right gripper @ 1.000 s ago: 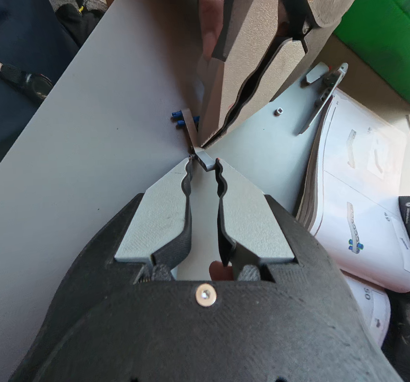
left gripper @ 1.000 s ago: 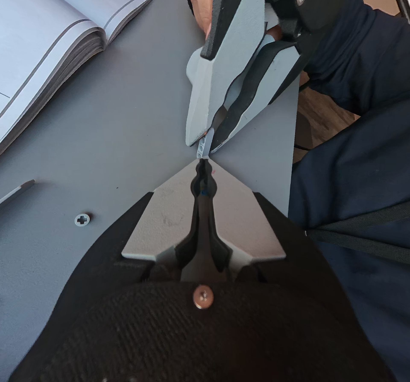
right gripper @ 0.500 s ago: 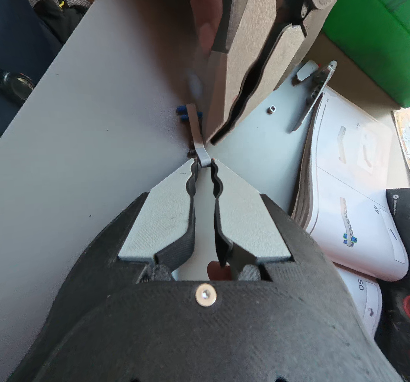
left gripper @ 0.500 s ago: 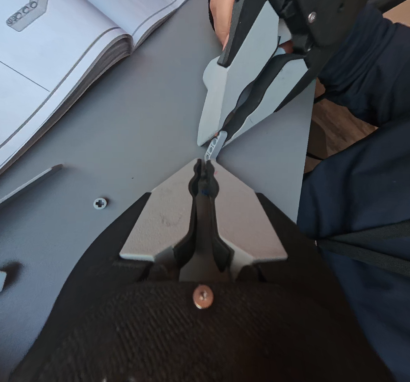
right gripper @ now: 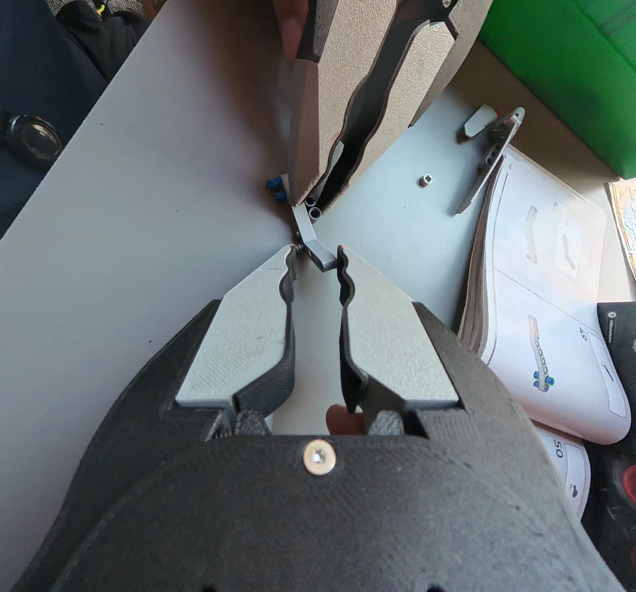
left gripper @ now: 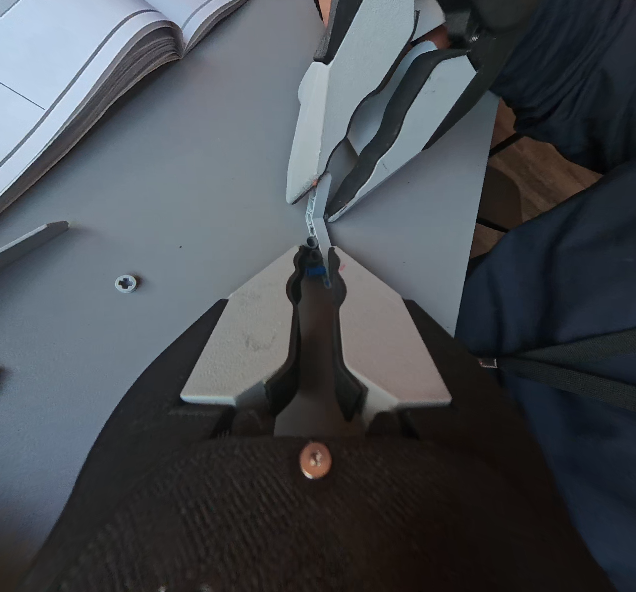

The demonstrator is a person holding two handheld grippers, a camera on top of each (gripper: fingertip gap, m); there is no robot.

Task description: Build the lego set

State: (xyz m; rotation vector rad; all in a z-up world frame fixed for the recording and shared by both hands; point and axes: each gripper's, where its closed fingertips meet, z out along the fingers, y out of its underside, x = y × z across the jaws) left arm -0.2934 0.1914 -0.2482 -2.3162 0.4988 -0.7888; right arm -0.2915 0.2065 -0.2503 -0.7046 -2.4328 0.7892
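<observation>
A bent grey lego beam (left gripper: 318, 228) with blue pins (left gripper: 315, 271) and grey pins at one end hangs between both grippers above the grey table (left gripper: 206, 162). My left gripper (left gripper: 315, 250) is closed on the pinned end; beam and pins fill the narrow gap between its jaws. In the right wrist view the beam (right gripper: 304, 226) runs from the left gripper (right gripper: 311, 205) to my right gripper (right gripper: 316, 249). The right jaws stand wider than the beam, and its free end touches the right fingertip (right gripper: 340, 255). The blue pins (right gripper: 277, 190) stick out beside the left gripper.
An open instruction booklet (right gripper: 537, 265) lies on the table. Near it are a small round grey piece (right gripper: 426, 180), a long dark grey beam (right gripper: 495, 155) and a light grey piece (right gripper: 476, 121). A green box (right gripper: 568, 42) stands behind. The table edge (left gripper: 476, 217) and a person's dark sleeve (left gripper: 568, 59) are close. My left and right fingertips are right by each other.
The right jaws have spread apart from the narrow grip of half a second ago. The left jaws have also widened a little, and grey pins now show between them. The beam has turned slightly.
</observation>
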